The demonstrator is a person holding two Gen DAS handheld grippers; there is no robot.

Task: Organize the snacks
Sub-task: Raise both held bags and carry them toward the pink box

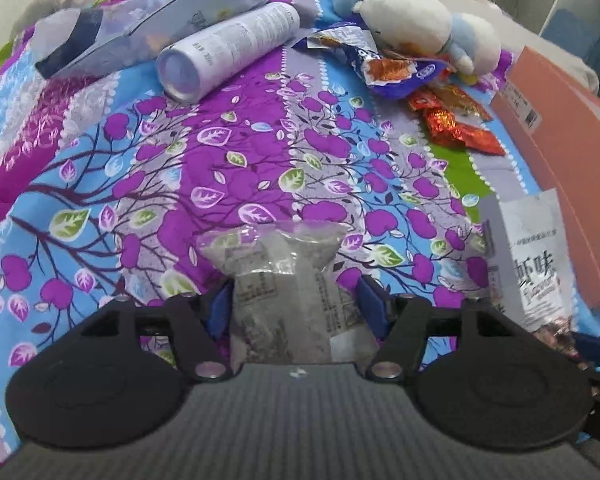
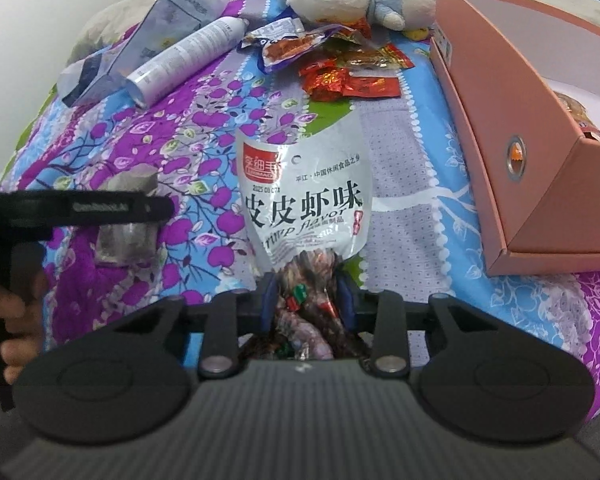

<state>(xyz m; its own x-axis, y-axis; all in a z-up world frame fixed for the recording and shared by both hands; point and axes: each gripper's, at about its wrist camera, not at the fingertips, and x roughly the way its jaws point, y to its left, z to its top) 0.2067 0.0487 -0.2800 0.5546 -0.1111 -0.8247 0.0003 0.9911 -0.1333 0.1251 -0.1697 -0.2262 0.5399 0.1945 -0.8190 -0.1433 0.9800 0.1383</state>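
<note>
Snack bag (image 2: 302, 200), white with shrimp-flavour print, is gripped at its lower end by the right gripper (image 2: 307, 300), above the bedspread (image 2: 412, 168). Clear pouch (image 1: 284, 280) is clamped in the left gripper (image 1: 296, 304). Red packets (image 2: 348, 76) are heaped near the pink box (image 2: 500, 152).

bare bedspread (image 1: 228, 152) mid-bed between white tube (image 1: 228, 48), red wrappers (image 1: 456, 120) and pink box (image 2: 512, 152)
</note>
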